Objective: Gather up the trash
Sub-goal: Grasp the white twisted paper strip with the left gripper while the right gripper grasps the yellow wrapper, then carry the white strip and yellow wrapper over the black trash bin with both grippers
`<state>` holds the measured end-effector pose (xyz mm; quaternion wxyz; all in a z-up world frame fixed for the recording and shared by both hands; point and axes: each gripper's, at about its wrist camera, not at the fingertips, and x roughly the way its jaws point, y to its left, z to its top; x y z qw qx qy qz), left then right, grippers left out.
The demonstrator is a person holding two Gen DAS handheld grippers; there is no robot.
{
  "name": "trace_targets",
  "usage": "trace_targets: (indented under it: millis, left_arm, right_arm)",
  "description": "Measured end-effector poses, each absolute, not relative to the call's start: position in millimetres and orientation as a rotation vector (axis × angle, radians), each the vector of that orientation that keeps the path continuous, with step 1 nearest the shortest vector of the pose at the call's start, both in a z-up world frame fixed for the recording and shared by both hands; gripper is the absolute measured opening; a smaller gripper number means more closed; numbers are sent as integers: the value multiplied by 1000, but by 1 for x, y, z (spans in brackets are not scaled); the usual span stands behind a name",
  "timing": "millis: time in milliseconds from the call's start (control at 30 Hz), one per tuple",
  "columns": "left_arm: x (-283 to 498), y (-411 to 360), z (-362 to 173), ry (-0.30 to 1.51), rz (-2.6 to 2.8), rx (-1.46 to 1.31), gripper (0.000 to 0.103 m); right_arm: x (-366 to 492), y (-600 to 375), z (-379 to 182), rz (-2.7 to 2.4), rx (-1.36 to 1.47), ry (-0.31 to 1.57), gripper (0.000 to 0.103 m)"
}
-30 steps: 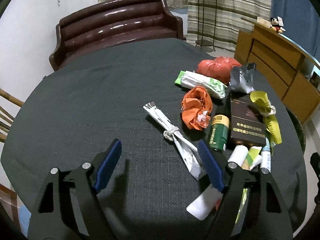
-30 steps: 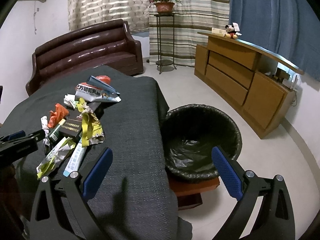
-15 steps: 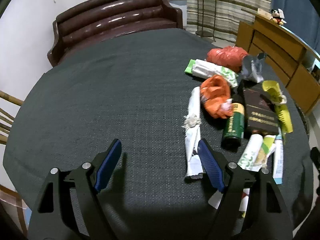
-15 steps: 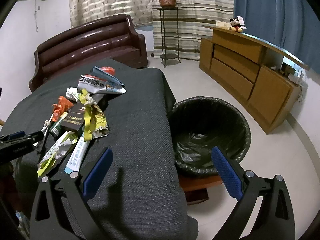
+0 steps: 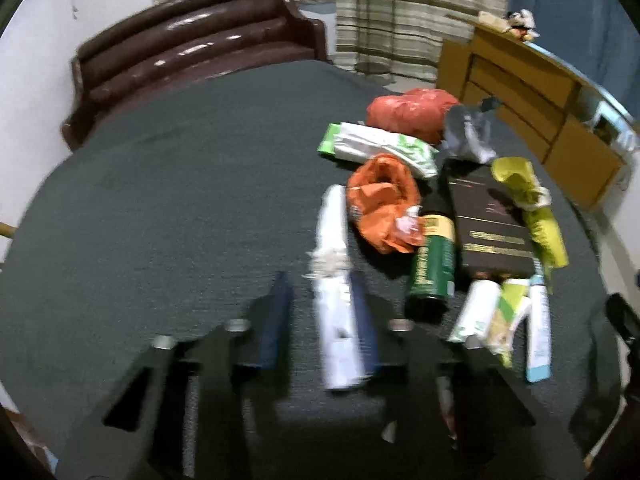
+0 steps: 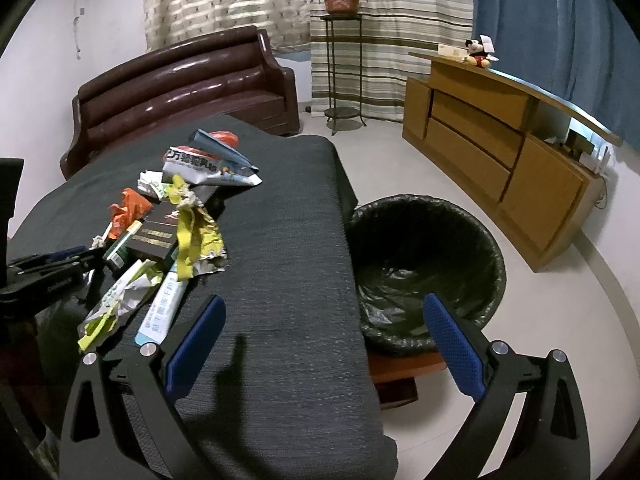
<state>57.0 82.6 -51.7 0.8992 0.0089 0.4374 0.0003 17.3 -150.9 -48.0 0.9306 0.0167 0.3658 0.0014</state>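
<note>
A pile of trash lies on the dark grey table (image 5: 168, 184): a long white knotted wrapper (image 5: 334, 280), an orange bag (image 5: 380, 204), a green can (image 5: 434, 264), a dark box (image 5: 490, 224) and a yellow wrapper (image 5: 532, 208). My left gripper (image 5: 322, 320) has its jaws half closed around the near end of the white wrapper, which lies against the right finger; the view is blurred. My right gripper (image 6: 320, 344) is open and empty above the table's edge, next to the black-lined trash bin (image 6: 424, 264). The left gripper also shows in the right wrist view (image 6: 60, 264).
A red bag (image 5: 412, 110), a green-white packet (image 5: 380, 148) and a silver foil bag (image 5: 468, 134) lie farther back. A brown sofa (image 6: 180, 92) stands behind the table, a wooden cabinet (image 6: 500, 152) to the right, and a plant stand (image 6: 340, 60) by the curtains.
My left gripper's jaws have narrowed from wide open and moved onto the white wrapper's near end. My right gripper has stayed open, drifting slightly toward the table.
</note>
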Motion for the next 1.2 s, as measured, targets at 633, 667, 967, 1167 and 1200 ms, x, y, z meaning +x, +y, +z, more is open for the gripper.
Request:
trace_targets:
  millis: [633, 667, 967, 1167, 1200]
  left_arm:
    - [34, 124, -33, 829, 49, -4, 16]
    - [34, 126, -32, 825, 53, -5, 16]
    - [39, 139, -37, 824, 70, -22, 16]
    - [40, 137, -40, 831, 56, -28, 16]
    - [40, 136, -40, 830, 52, -27, 16]
  right_arm:
    - [60, -88, -36, 121, 13, 743, 69]
    - [64, -87, -36, 124, 17, 750, 69]
    - [91, -88, -46, 125, 86, 810, 67]
    - [98, -88, -44, 184, 116, 818, 40]
    - [98, -87, -43, 190, 118, 819, 37]
